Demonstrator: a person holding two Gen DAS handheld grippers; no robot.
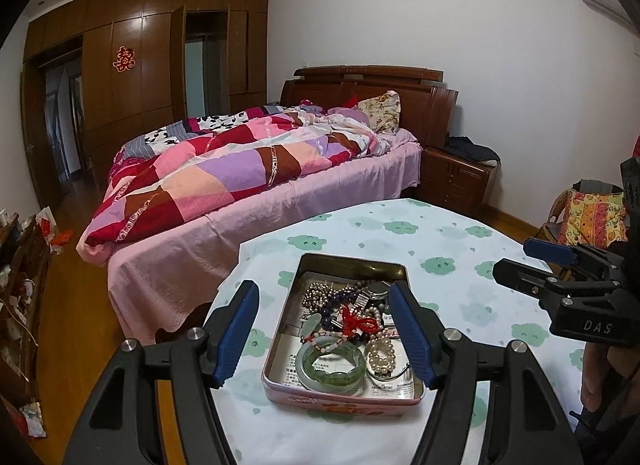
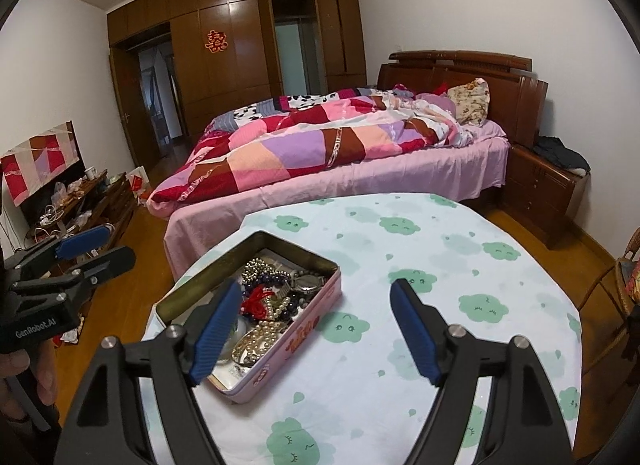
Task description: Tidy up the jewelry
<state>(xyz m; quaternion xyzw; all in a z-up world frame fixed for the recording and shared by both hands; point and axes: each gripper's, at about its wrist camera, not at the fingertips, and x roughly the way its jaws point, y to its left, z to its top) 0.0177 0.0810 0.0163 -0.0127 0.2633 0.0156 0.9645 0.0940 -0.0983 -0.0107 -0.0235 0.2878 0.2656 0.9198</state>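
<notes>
Your left gripper (image 1: 324, 329), jaws wide and empty, hangs nearest the shallow pink jewelry tin (image 1: 340, 399), lengthwise straight ahead; its tangled contents probably need sorting.

A round table (image 2: 460, 265) carries the things, covered by a white cloth (image 1: 440, 241) printed with green clouds. A pink rectangular tin (image 1: 340, 395), open-topped and holding jewelry, sits directly on the cloth near the table's left edge.
</notes>
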